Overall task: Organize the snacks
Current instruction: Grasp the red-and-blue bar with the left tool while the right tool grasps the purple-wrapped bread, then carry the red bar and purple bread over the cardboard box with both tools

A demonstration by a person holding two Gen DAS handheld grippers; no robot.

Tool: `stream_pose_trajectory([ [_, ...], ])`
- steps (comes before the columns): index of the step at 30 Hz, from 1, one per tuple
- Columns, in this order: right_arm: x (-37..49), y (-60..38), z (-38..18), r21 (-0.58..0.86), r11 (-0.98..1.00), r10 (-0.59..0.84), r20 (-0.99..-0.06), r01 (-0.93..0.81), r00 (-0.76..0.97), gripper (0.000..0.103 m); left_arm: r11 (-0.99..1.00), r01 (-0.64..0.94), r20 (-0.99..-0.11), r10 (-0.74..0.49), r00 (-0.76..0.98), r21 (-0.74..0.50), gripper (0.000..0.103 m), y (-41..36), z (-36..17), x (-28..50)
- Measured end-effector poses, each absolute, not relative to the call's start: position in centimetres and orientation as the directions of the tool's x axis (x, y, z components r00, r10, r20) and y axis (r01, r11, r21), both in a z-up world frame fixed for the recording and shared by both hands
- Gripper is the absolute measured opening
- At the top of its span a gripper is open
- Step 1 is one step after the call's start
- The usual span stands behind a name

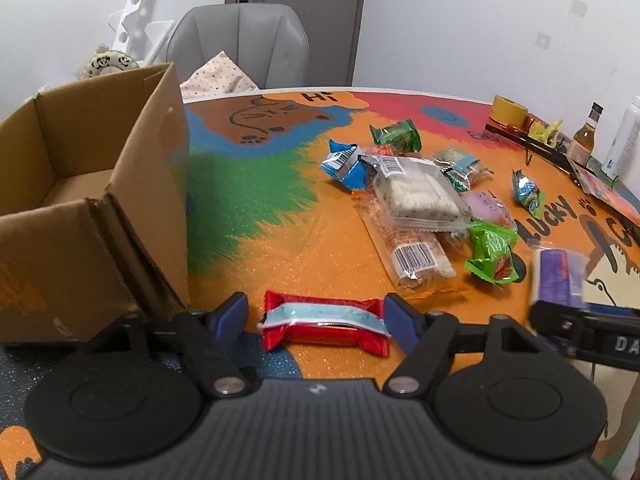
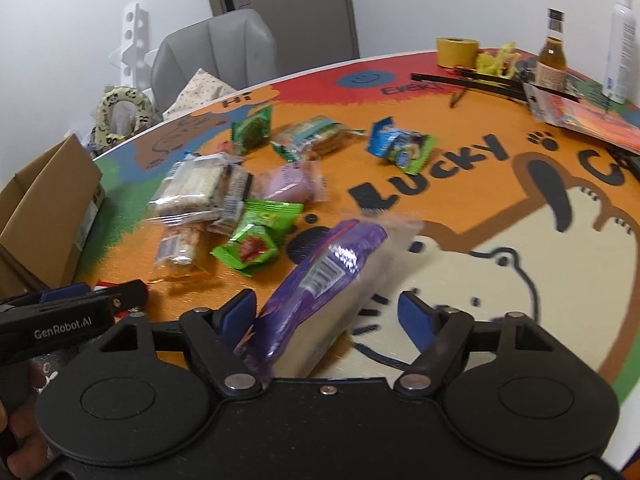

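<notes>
Two grippers sit over my cartoon-printed bench [image 1: 280, 240]. My left gripper [image 1: 316, 316] gapes around a red snack [image 1: 325, 326]; my right gripper [image 2: 328, 312] gapes, a purple packet [image 2: 320, 280] against its left finger. Cardboard box [image 1: 100, 200] at ten o'clock, grey chair [image 1: 240, 44] and door [image 1: 296, 20] at twelve.

Open orange table [image 1: 280, 248] between cardboard box [image 1: 120, 216] and snack pile [image 1: 416, 200], passable. Box wall blocks the left. Far right edge crowded: tape roll [image 2: 457, 51], bottle [image 2: 552, 54], spray can [image 2: 621, 48]. Cream patch of the table's right side lies open.
</notes>
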State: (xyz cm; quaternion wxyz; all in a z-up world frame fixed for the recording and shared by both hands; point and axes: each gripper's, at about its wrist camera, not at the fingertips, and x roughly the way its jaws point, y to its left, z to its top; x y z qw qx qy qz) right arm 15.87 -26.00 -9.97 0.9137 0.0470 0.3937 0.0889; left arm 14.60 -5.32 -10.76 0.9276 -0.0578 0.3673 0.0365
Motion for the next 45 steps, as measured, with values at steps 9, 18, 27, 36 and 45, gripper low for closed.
stream_pose_trajectory([
  [9, 15.6, -24.9, -10.2, 0.096, 0.988, 0.155, -0.726, -0.125, 0.670, 0.073, 0.995, -0.082, -0.687, 0.022, 0.726, -0.054, 0.053, -5.9, -10.7, 14.1],
  [18, 14.9, -26.5, -9.2, 0.162, 0.980, 0.195, -0.692, -0.114, 0.695, 0.030, 0.990, -0.071, -0.668, -0.027, 0.744, -0.119, 0.034, -5.2, -9.5, 13.0],
  [27, 14.1, -27.4, -7.6, 0.226, 0.966, 0.242, -0.629, -0.124, 0.739, 0.029, 0.986, -0.055, -0.645, -0.061, 0.762, -0.158, 0.020, -4.9, -8.1, 12.4],
  [36, 13.8, -27.0, -5.8, 0.264, 0.951, 0.290, -0.571, -0.163, 0.768, 0.028, 0.981, -0.014, -0.582, -0.103, 0.807, -0.194, 0.013, -5.0, -5.4, 11.6],
  [45, 14.4, -25.0, -4.8, 0.306, 0.928, 0.353, -0.549, -0.211, 0.757, 0.028, 0.984, -0.003, -0.555, -0.096, 0.826, -0.176, 0.013, -4.3, -3.1, 11.8],
])
